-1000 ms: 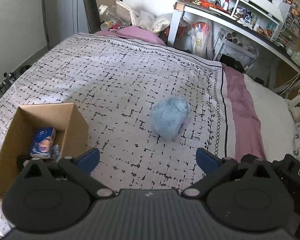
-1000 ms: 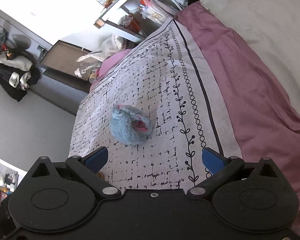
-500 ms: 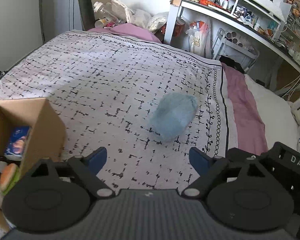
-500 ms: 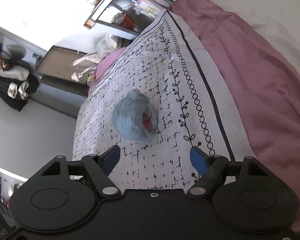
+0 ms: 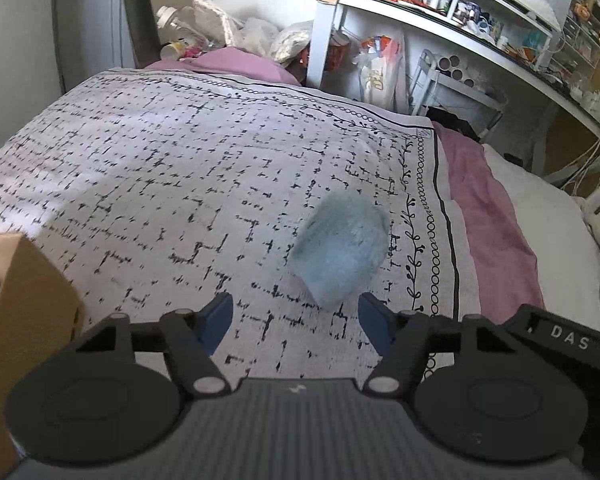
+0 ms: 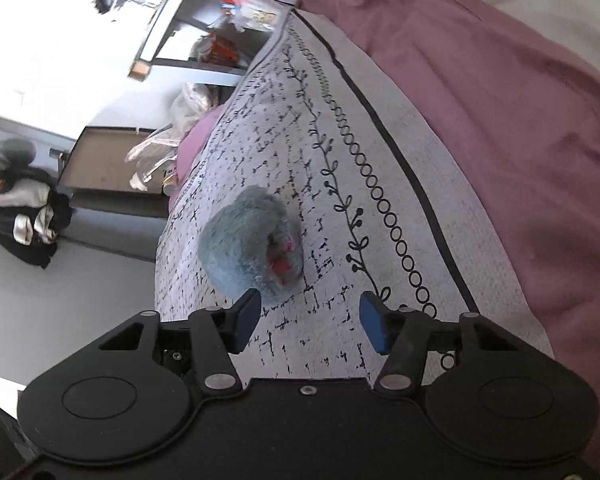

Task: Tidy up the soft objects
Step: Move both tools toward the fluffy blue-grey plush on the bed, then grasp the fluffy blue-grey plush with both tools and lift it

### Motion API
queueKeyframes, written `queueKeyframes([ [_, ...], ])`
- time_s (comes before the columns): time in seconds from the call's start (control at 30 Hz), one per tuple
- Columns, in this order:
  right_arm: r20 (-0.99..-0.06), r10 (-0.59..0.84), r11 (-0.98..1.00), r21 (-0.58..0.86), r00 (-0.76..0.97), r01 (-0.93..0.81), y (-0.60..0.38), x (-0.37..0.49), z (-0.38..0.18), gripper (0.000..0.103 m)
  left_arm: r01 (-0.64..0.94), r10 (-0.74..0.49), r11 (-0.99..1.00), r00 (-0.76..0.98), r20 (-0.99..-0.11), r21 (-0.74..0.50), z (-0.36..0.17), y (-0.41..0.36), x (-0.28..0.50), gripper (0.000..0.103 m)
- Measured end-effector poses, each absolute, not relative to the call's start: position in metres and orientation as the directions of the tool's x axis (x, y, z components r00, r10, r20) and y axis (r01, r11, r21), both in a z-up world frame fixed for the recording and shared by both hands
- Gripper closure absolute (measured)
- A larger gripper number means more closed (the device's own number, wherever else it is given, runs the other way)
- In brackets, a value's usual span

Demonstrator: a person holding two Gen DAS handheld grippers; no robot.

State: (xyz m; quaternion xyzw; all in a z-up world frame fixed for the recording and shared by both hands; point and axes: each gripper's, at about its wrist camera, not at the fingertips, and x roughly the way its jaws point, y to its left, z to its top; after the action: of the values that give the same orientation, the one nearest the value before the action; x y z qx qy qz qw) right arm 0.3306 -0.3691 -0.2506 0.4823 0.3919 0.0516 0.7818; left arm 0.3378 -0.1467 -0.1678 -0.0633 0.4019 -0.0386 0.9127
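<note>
1. My left gripper (image 5: 296, 320) is closing, nothing between its pads.
2. My right gripper (image 6: 310, 326) is closing too, also empty.
3. The blue plush toy (image 5: 340, 250) lies on the patterned blanket (image 5: 180, 168), just ahead of both.
4. A cardboard box (image 5: 24, 300) sits at my left.

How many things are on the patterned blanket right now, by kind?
Plush toys: 1, the blue plush lying on the blanket
Cardboard boxes: 1, the box at the left edge of the left wrist view
Total: 2
</note>
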Motion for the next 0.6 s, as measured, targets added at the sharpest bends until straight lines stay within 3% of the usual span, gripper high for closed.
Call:
queueKeyframes([
  [0.2, -0.557, 0.454, 0.488, 0.808, 0.695, 0.329, -0.376, 0.336, -0.262, 0.049, 0.071, -0.133, 0.991, 0.681, -0.720, -0.116, -0.173, -0.161, 0.352, 0.042],
  [0.6, -0.559, 0.450, 0.438, 0.818, 0.696, 0.374, -0.385, 0.346, -0.279, 0.049, 0.183, -0.186, 0.980, 0.699, -0.691, -0.078, -0.169, -0.193, 0.375, 0.043],
])
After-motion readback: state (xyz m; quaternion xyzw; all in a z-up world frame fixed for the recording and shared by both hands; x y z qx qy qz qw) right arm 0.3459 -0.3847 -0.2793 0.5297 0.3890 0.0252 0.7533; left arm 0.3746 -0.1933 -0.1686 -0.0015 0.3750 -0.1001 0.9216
